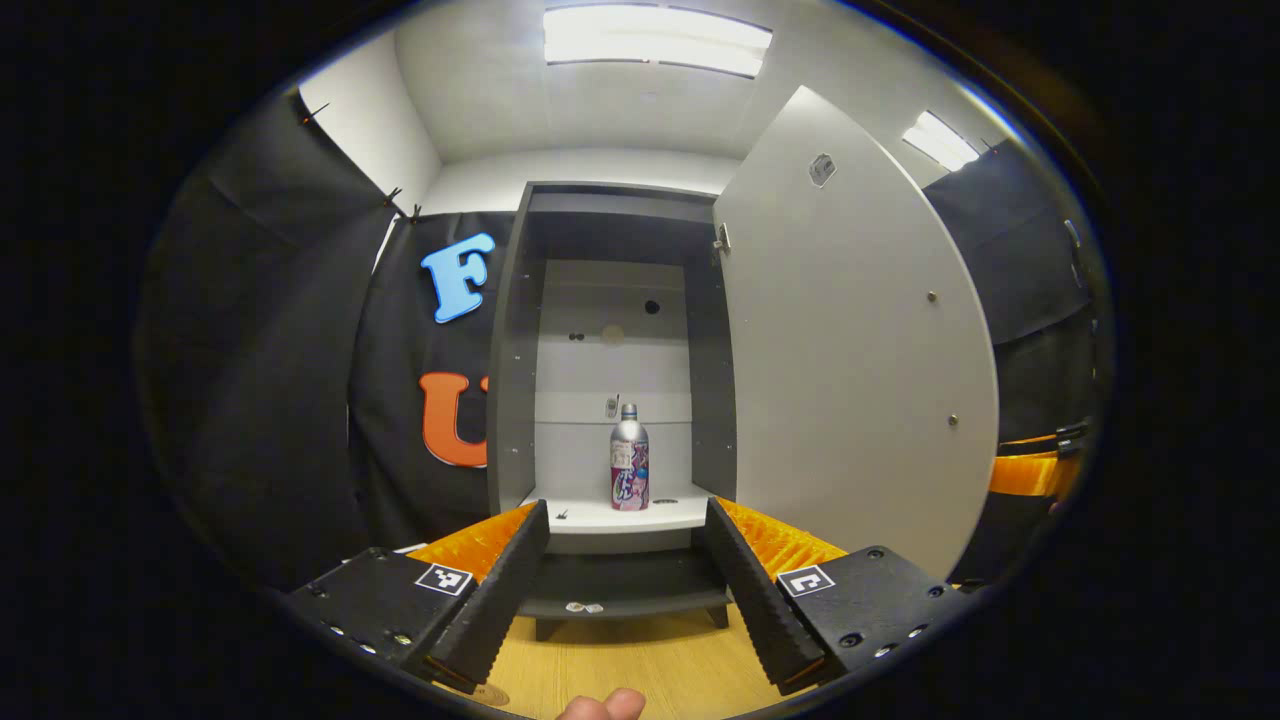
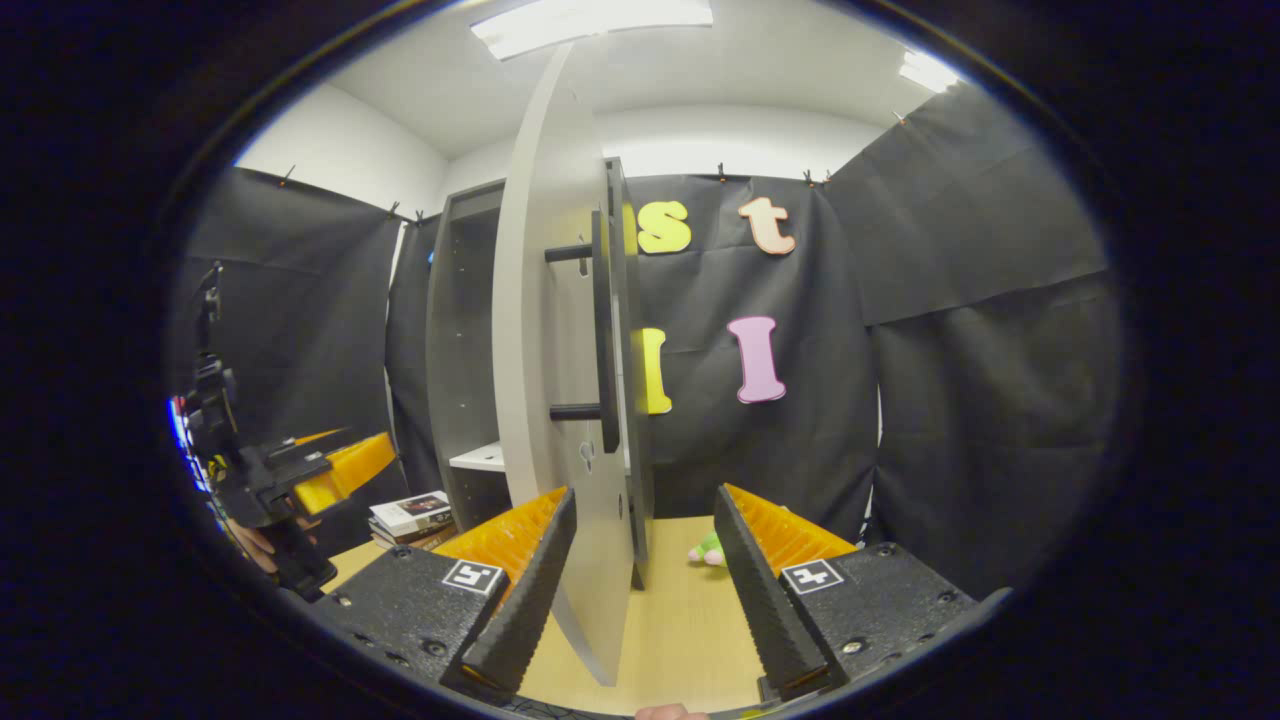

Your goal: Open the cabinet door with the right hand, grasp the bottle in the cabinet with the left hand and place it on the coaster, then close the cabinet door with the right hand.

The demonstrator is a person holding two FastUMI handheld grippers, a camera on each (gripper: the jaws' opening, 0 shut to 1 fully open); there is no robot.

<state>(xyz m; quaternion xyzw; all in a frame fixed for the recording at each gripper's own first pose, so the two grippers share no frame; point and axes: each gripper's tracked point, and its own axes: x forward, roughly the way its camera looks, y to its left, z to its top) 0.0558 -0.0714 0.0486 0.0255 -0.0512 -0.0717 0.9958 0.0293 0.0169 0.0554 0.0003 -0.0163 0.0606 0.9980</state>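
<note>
Left gripper view: open left tool (image 1: 628,590) faces bottle (image 1: 629,458), label unreadable; right tool (image 2: 645,590) open.

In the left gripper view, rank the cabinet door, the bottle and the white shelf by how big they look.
Largest to smallest, as they appear:
1. Cabinet door, swung open and nearest the camera, which inflates it.
2. White shelf, only its visible part.
3. Bottle, upright on that shelf; close to the shelf's visible area, so this order is unsure.
</note>
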